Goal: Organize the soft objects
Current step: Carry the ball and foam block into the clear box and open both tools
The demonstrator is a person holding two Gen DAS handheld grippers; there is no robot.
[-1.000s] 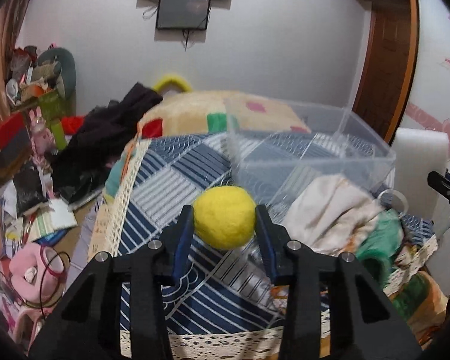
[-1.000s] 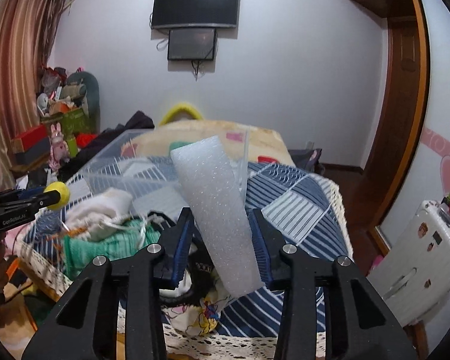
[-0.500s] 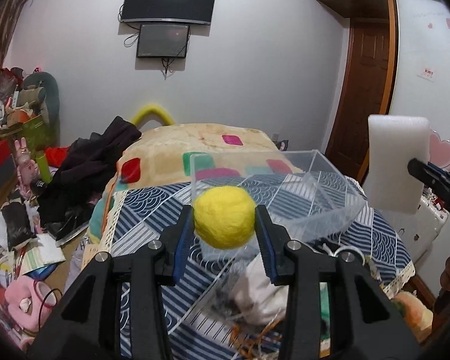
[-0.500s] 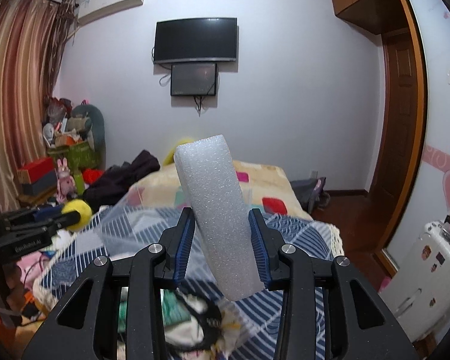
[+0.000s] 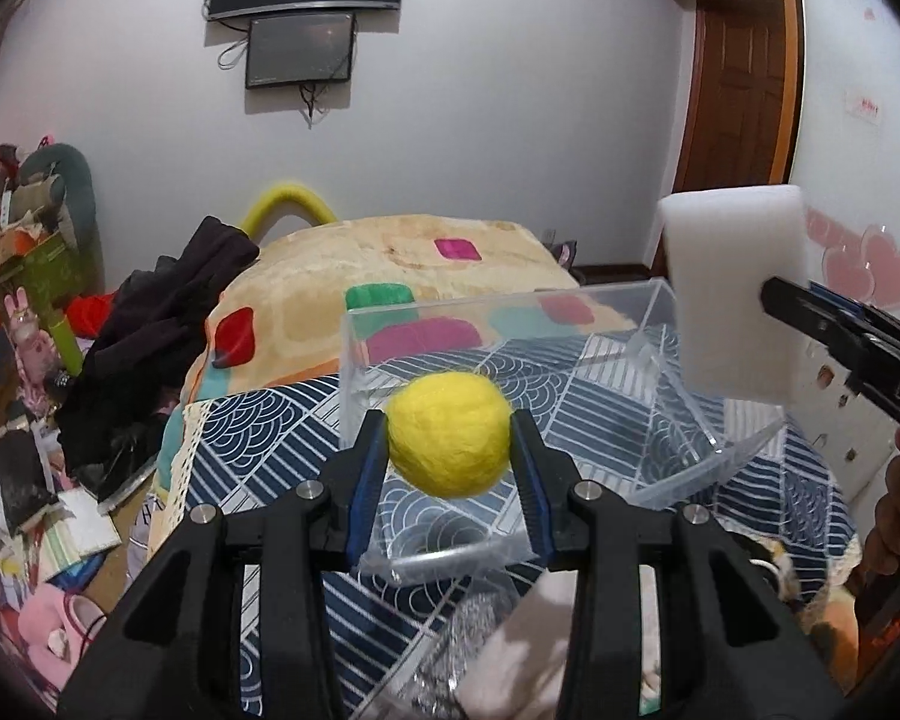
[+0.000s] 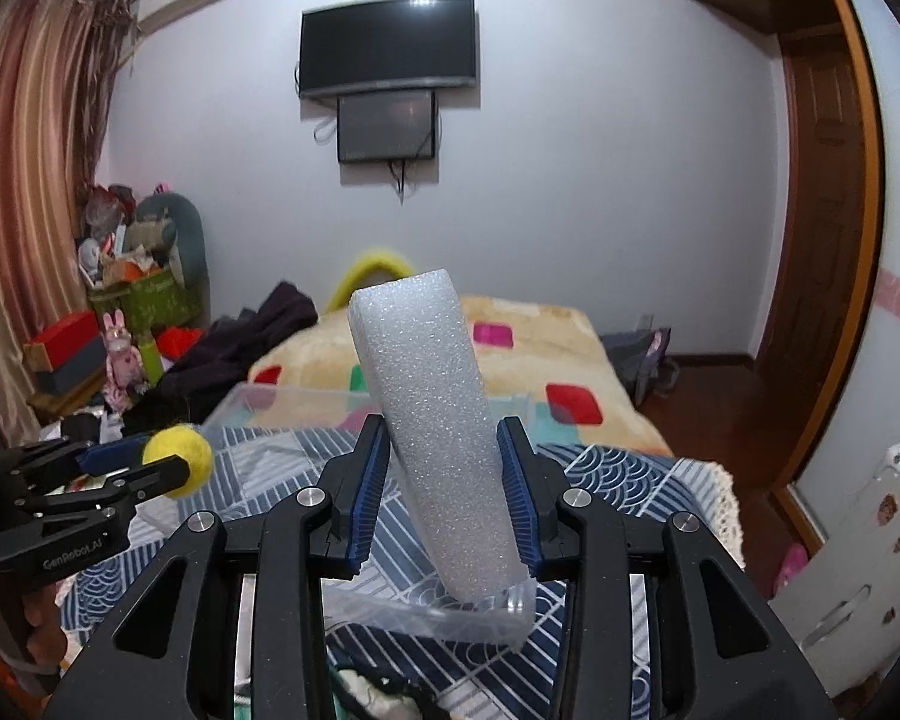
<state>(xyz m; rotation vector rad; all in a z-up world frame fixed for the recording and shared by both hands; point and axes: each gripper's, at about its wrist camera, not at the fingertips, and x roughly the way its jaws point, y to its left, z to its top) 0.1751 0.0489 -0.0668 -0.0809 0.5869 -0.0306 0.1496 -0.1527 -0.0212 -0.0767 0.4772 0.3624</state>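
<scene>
My left gripper [image 5: 449, 444] is shut on a fuzzy yellow ball [image 5: 448, 434], held above the near rim of a clear plastic bin [image 5: 498, 306] on the blue patterned bed cover. My right gripper [image 6: 444, 480] is shut on a white foam block [image 6: 432, 414], held upright over the same bin [image 6: 426, 618]. The foam block [image 5: 733, 288] and right gripper show at the right of the left wrist view. The ball [image 6: 180, 461] and left gripper [image 6: 168, 462] show at the left of the right wrist view.
A pile of soft cloth items [image 5: 528, 654] lies on the bed just below the bin. A beige blanket with coloured squares [image 5: 390, 264] and dark clothes [image 5: 168, 312] lie beyond. Clutter covers the floor at left [image 5: 36, 480]. A wooden door [image 6: 822, 240] stands at right.
Both grippers have risen and moved forward over the bin, still holding the ball and the foam block. The cloth pile has dropped toward the bottom of both views.
</scene>
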